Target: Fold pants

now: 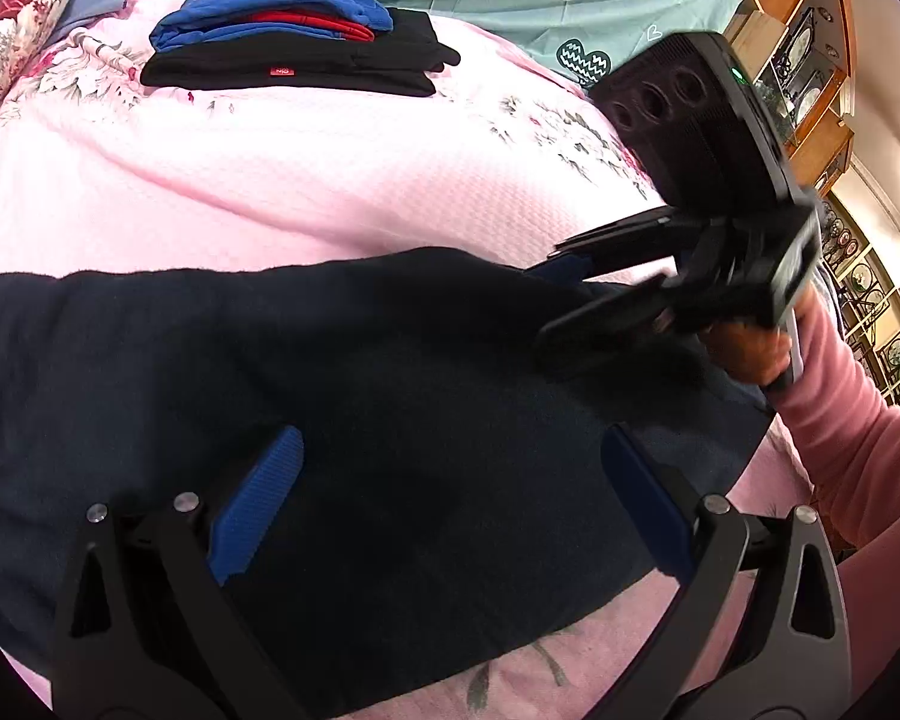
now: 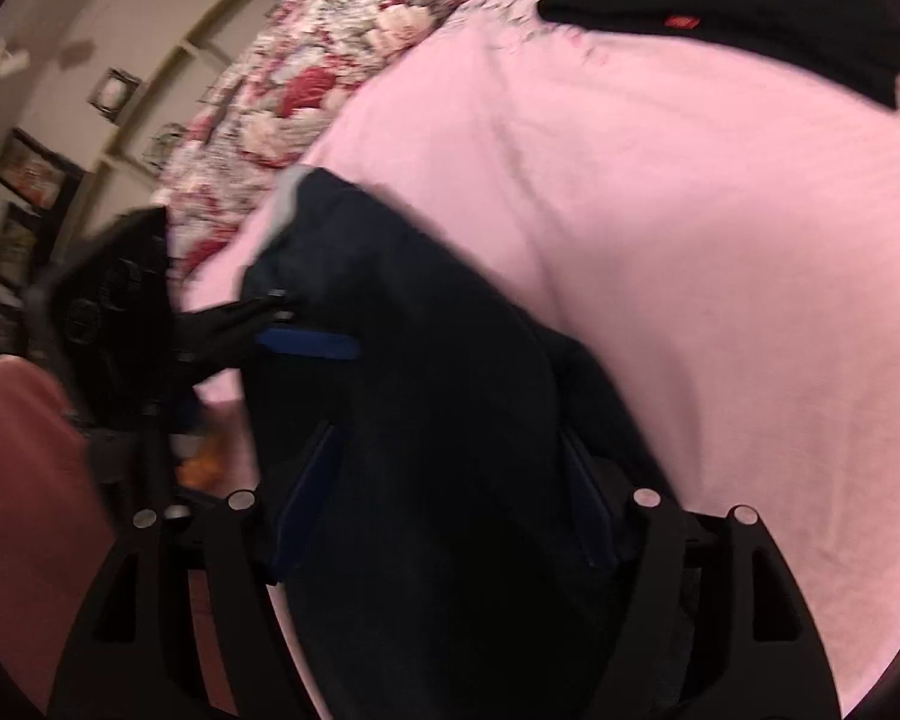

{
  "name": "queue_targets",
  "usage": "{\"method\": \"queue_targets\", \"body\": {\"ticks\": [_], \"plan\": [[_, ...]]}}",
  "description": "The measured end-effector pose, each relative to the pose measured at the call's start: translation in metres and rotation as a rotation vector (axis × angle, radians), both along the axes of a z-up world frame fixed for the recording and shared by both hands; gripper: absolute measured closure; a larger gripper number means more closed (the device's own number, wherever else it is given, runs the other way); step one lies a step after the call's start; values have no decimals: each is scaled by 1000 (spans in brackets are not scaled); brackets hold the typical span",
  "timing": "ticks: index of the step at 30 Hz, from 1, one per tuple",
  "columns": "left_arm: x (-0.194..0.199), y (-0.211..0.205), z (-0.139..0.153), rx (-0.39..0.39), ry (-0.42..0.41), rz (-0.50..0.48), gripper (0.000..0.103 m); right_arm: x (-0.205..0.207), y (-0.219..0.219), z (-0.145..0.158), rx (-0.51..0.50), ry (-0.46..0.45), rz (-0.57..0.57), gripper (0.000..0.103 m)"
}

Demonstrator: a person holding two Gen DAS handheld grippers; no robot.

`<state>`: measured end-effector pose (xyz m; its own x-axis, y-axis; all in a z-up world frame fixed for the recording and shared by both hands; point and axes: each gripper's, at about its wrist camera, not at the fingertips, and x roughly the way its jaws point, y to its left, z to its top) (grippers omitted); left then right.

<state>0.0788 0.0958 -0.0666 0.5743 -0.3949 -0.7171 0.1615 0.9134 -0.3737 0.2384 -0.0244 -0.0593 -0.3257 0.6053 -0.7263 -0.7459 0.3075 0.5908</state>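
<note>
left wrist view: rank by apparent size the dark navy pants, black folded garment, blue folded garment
1. Dark navy pants, largest, though nearest the camera.
2. Black folded garment.
3. Blue folded garment, stacked on the black one; the two look close in size, so this order is unsure.

My left gripper (image 1: 450,504) hangs wide open over the dark pants (image 1: 342,420) on the pink bedspread (image 1: 306,180), folded clothes (image 1: 294,36) at 11 o'clock, right gripper (image 1: 576,300) at 2.

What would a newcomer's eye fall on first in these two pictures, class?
First, the dark navy pants sprawled across the pink bedspread, with the left gripper open above them. Next, the right gripper at their right edge, then the folded clothes stack farther back.
</note>
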Motion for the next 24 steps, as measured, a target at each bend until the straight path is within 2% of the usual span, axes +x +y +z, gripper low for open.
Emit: {"method": "queue_targets", "body": {"ticks": [2,4,6,8,9,10,12,13,15,19,21,23,24], "plan": [[0,-1,0,1,1,0,2,8,3,-2,55,101,38,29],[0,-1,-1,2,6,-3,2,18,10,-13,43,118,21,29],[0,-1,0,1,3,-2,2,22,15,-15,95,183,22,29],[2,-1,0,-2,4,-1,2,18,24,-10,135,168,32,30],[2,-1,0,-3,3,-2,2,20,25,-3,157,115,-1,37],[3,-1,0,-4,3,-4,2,28,22,-1,179,93,-42,57],[3,-3,0,-5,4,-11,2,57,11,-13,202,213,-124,79],[4,-3,-1,0,7,-12,2,67,6,-27,177,263,-163,81],[5,-4,-1,9,11,-12,2,68,8,-39,142,264,-182,89],[4,-4,2,15,1,-7,2,68,11,-37,119,253,-182,89],[-1,-1,8,27,-25,-1,2,65,10,-30,100,209,-177,88],[-7,3,20,122,-90,23,2,55,5,-15,62,110,-184,85],[-9,6,26,187,-126,51,2,50,1,-8,46,65,-200,76]]}}
